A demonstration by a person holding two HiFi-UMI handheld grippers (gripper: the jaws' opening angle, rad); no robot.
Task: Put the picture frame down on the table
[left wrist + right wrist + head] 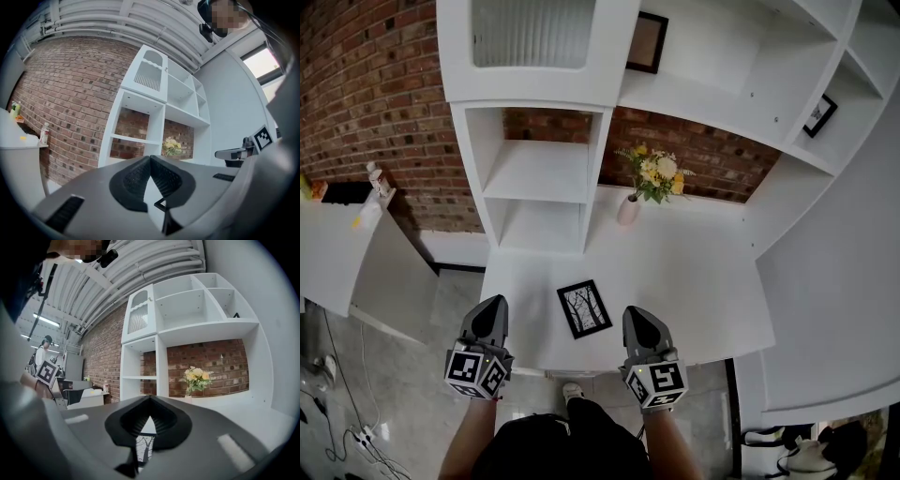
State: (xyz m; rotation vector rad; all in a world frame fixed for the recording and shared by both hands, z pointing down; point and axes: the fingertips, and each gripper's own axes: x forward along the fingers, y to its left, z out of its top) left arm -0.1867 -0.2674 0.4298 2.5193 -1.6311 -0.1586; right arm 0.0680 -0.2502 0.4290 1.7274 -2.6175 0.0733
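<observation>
A black picture frame (584,308) with a drawing of bare trees lies flat on the white table (694,281), near its front edge. My left gripper (495,305) hovers at the table's front left corner, left of the frame, shut with nothing in it. To the right of the frame my right gripper (637,314) is also shut and empty. Neither gripper touches the frame. A corner of the frame (161,204) shows below the closed jaws in the left gripper view. The tree drawing (143,446) shows under the closed jaws in the right gripper view.
A white vase of yellow flowers (630,208) stands at the back of the table against a brick wall. White shelves (534,169) rise behind, with two more framed pictures (647,42) (819,114) up high. A side counter (337,244) with a bottle (375,178) is at left.
</observation>
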